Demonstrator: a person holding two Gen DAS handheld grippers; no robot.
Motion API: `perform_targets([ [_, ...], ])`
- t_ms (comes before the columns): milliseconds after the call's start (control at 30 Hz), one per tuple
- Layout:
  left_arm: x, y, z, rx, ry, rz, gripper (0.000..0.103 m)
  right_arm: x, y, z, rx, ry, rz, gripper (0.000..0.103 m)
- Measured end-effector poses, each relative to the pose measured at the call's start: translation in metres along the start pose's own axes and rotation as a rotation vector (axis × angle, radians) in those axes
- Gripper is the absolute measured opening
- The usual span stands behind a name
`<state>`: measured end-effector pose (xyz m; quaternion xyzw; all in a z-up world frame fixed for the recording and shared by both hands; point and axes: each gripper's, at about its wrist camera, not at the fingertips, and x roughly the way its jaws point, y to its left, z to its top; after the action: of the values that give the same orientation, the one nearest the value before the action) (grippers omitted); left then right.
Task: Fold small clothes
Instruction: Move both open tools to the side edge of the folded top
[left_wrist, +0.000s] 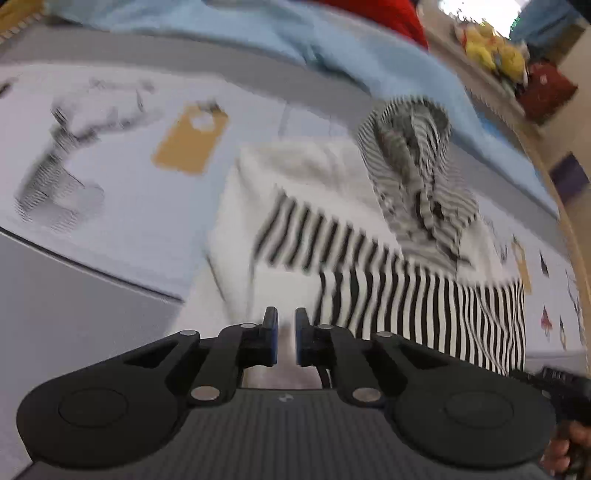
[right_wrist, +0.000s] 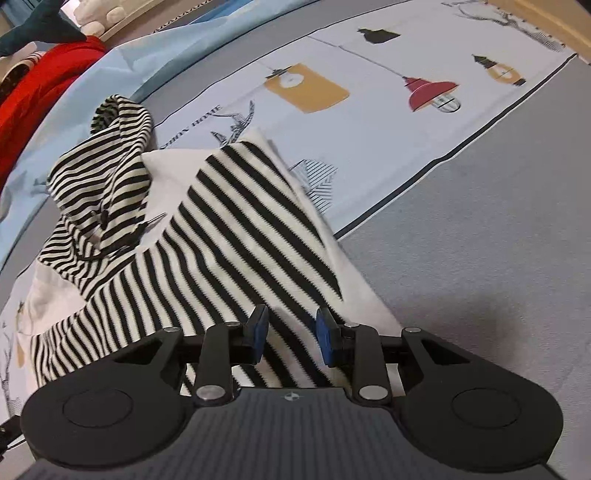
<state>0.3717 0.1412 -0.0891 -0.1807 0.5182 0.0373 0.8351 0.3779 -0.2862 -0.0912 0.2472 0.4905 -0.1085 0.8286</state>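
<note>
the left gripper (left_wrist: 286, 338) hangs with its jaws narrowly apart and nothing visibly between them, above the white edge of the striped hooded top (left_wrist: 424, 295). the right gripper (right_wrist: 291, 338) is spread, its pads over the folded striped panel, not pressing. the top lies on the printed sheet (right_wrist: 388, 122), hood (right_wrist: 107, 166) bunched. the fold likely wants both grippers taking matching edges, with the layers pulled flat first.
</note>
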Motion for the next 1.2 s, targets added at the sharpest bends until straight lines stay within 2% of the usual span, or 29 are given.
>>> perform_targets([
  [33,0.016,0.0,-0.002,0.009,0.08,0.021,0.017,0.0,-0.001,0.0,0.002,0.002,-0.001,0.03],
  [67,0.027,0.001,-0.007,0.013,0.128,0.044,0.017,0.001,-0.001,0.0,0.002,0.003,-0.002,0.03],
  [167,0.022,0.003,-0.008,-0.001,0.107,0.04,0.017,-0.003,-0.001,0.0,0.01,-0.003,-0.006,0.03],
  [267,0.005,0.001,-0.007,0.023,0.032,0.001,0.026,-0.013,0.002,0.002,-0.006,-0.026,0.012,0.031],
  [300,0.008,0.001,-0.007,0.029,0.044,0.01,0.03,-0.013,0.002,0.002,-0.013,-0.014,0.035,0.031],
  [333,0.016,0.002,-0.012,0.04,0.088,0.039,0.031,-0.009,0.0,0.001,-0.009,0.026,0.061,0.031],
  [400,0.027,0.006,-0.022,0.056,0.147,0.072,0.033,0.001,-0.009,-0.004,0.01,0.091,0.047,0.031],
  [500,0.002,0.008,-0.024,0.026,0.072,0.063,0.033,-0.014,-0.012,-0.005,-0.015,0.064,0.034,0.029],
  [567,-0.036,0.005,-0.03,0.057,-0.038,0.033,0.036,-0.046,-0.014,-0.003,-0.013,-0.02,0.083,0.031],
  [700,-0.099,0.004,-0.049,0.11,-0.143,-0.003,0.038,-0.124,-0.021,-0.006,-0.128,-0.221,0.146,0.031],
  [833,-0.164,0.008,-0.085,0.206,-0.261,-0.033,0.048,-0.189,-0.047,-0.023,-0.254,-0.335,0.238,0.031],
  [933,-0.192,0.022,-0.12,0.272,-0.305,-0.059,0.06,-0.213,-0.078,-0.047,-0.33,-0.344,0.277,0.031],
  [1000,-0.196,0.036,-0.141,0.267,-0.294,-0.077,0.063,-0.218,-0.104,-0.063,-0.338,-0.336,0.264,0.031],
  [1067,-0.186,0.051,-0.159,0.201,-0.235,-0.116,0.063,-0.215,-0.126,-0.08,-0.312,-0.309,0.235,0.031],
  [1133,-0.165,0.063,-0.17,0.121,-0.096,-0.115,0.063,-0.201,-0.14,-0.086,-0.241,-0.196,0.234,0.032],
  [1200,-0.147,0.071,-0.174,0.077,-0.037,-0.078,0.063,-0.184,-0.149,-0.09,-0.199,-0.094,0.26,0.032],
])
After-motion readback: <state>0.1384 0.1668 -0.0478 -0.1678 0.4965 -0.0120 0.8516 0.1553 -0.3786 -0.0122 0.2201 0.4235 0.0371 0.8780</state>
